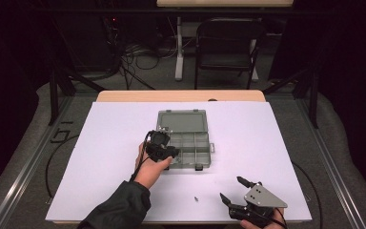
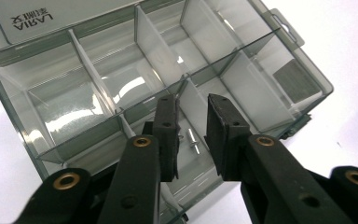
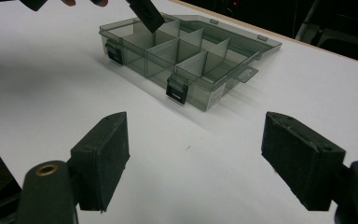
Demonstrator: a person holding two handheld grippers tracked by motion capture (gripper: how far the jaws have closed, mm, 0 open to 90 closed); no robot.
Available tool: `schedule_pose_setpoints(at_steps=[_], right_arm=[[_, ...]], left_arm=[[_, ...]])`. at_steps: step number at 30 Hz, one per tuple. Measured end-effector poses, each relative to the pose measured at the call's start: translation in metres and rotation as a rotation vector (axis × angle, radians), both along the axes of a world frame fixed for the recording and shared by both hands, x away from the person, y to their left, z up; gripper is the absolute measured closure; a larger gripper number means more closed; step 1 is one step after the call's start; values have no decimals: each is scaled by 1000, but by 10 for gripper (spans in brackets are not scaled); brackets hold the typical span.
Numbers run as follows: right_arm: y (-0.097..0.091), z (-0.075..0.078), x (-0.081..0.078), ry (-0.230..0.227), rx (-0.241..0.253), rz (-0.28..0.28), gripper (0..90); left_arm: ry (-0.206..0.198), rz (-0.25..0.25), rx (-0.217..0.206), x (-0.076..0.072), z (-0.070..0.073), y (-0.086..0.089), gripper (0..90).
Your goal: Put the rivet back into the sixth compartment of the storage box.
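A clear grey compartment box (image 1: 208,160) lies open in the middle of the white table, its lid (image 1: 181,119) folded back flat. My left gripper (image 1: 169,153) hangs over the box's near left corner. In the left gripper view the left gripper (image 2: 193,100) has its jaws a small gap apart, gripping nothing. A small metal screw (image 2: 192,139) lies loose on the floor of the compartment under them. A second small screw (image 1: 196,198) rests on the table near the front edge. My right gripper (image 1: 230,187) stands wide open and empty just right of that screw.
The box's dividers (image 2: 154,44) split it into several compartments, and two dark latches (image 3: 176,89) sit on its front wall. One left gripper finger (image 3: 145,14) hangs over the box's far end. A chair (image 1: 228,45) and cables stand beyond the table.
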State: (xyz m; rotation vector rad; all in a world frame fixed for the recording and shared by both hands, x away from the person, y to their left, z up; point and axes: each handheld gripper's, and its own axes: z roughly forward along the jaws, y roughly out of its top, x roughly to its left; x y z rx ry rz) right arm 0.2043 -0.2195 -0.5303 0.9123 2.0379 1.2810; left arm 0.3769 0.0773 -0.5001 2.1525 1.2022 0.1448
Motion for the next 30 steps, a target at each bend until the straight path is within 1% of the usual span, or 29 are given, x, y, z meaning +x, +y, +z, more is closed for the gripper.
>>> schedule_pose_setpoints(at_steps=[1,4,5,6,8,9,11,12,15,17,18,19,20,22,23,28,30], right_arm=[[0,0,0,-1,0,0,227],[0,0,0,-1,-2,0,227],[0,0,0,0,0,-1,227],[0,0,0,0,-1,-2,227],[0,0,0,0,-1,-2,226],[0,0,0,0,-1,-2,227],[0,0,0,0,0,0,226],[0,0,0,-1,-1,0,227],[0,0,0,-1,-1,-1,226],[0,0,0,1,-2,-3,226],[0,0,0,0,-1,-3,226],[0,0,0,2,-4,-5,226],[0,0,0,1,-2,-3,227],[0,0,0,0,0,-1,227],[1,0,0,-1,0,-1,227],[0,0,0,2,-3,-5,227],[0,0,0,2,-3,-5,226]], left_arm=[[-3,-4,-2,-1,1,0,722],[-12,-24,-8,-5,2,0,652],[-17,-40,-14,-7,3,0,626],[-19,-39,-20,-9,3,-1,589],[-22,-46,-21,-11,3,-1,560],[-18,-58,-20,-12,3,0,546],[-21,-61,-34,-15,3,0,512],[-20,-60,-34,-16,4,0,503],[-23,-70,-45,-20,5,1,489],[-29,-87,-38,-22,6,1,482],[-27,-85,-44,-24,6,0,479],[-31,-100,-38,-25,6,1,476],[-30,-99,-41,-26,6,0,474],[-34,-116,-39,-29,7,-1,473],[-39,-124,-29,-30,7,-1,472],[-40,-144,-32,-37,6,-4,471],[-44,-159,-24,-39,7,-5,471]])
